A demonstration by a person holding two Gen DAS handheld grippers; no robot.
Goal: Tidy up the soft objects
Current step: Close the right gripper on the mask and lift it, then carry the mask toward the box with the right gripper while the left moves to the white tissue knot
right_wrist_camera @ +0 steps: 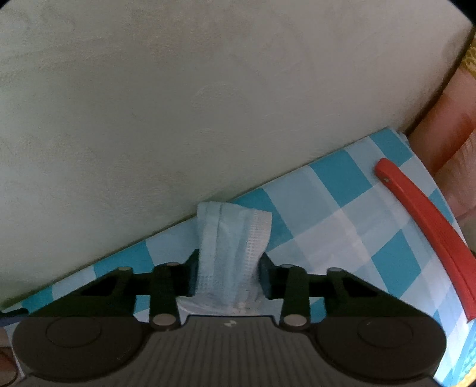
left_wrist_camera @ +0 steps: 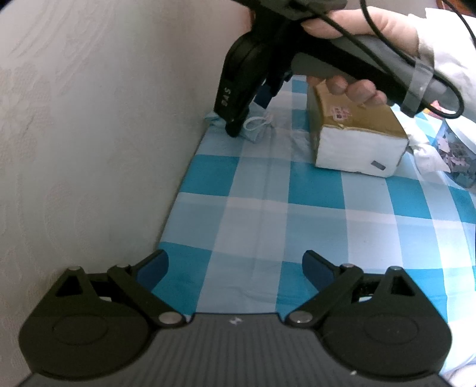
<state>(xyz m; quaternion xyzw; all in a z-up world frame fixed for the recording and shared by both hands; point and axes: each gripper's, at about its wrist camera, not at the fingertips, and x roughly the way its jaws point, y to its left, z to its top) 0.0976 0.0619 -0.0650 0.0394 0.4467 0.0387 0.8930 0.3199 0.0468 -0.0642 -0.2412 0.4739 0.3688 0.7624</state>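
Wall [left_wrist_camera: 89, 119]: pale, faintly embossed plaster, running along the left side of the scene to the far end. Tablecloth [left_wrist_camera: 267, 208]: smooth sheet in a blue, pale blue and white check, its left edge meeting the wall. Left gripper [left_wrist_camera: 235, 268]: black linkage arms with dark blue pads, jaws spread wide over bare cloth at the near end, nothing between them. Face mask [right_wrist_camera: 232, 253]: light blue pleated fabric with a white woven edge strip and thin white ear loops, crumpled, lying on the cloth at the far left, right beside the wall. Right gripper [right_wrist_camera: 229, 277]: black, held by a hand [left_wrist_camera: 357, 23] on a grey handle with a trailing black cable, pointed steeply down; its jaws are drawn in narrow and pinch the bunched mask on both sides. Box [left_wrist_camera: 357, 143]: brown cardboard block with a white end face and taped top, resting right of the mask. Red strip [right_wrist_camera: 425, 226]: long, curved, rigid-looking bar lying on the cloth at the right.
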